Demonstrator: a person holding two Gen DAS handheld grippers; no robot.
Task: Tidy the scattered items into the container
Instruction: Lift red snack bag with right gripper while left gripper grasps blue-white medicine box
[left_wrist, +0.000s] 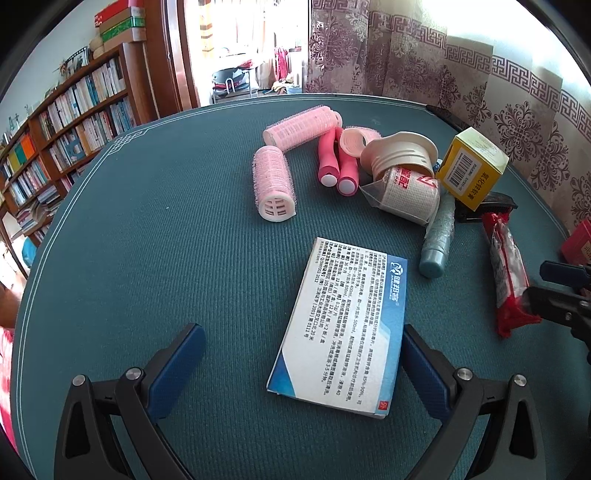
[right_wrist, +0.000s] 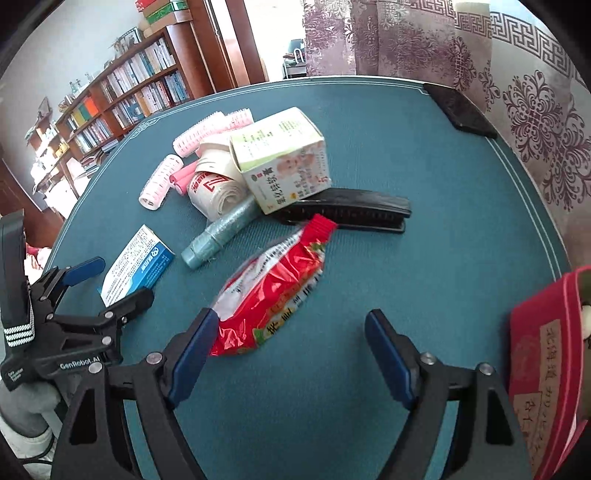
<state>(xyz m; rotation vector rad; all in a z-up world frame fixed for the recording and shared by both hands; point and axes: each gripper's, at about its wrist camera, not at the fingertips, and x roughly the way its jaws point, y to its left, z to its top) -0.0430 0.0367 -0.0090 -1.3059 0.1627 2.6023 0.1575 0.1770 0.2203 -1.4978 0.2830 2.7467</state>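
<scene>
1. The red container sits at the table's near right edge, just right of the right gripper.
2. The red snack packet lies diagonally, its near end touching that wide, empty gripper's left finger.
3. The left gripper, wide, straddles the blue-white box.

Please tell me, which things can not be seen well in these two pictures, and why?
- Red box, right wrist view: cut off by the picture's right edge; its inside is mostly unseen.
- Black comb, left wrist view: mostly hidden behind the yellow box.
- Bandage roll, right wrist view: partly covered by that box.
- White and blue box, left wrist view: small print too fine to read.
</scene>
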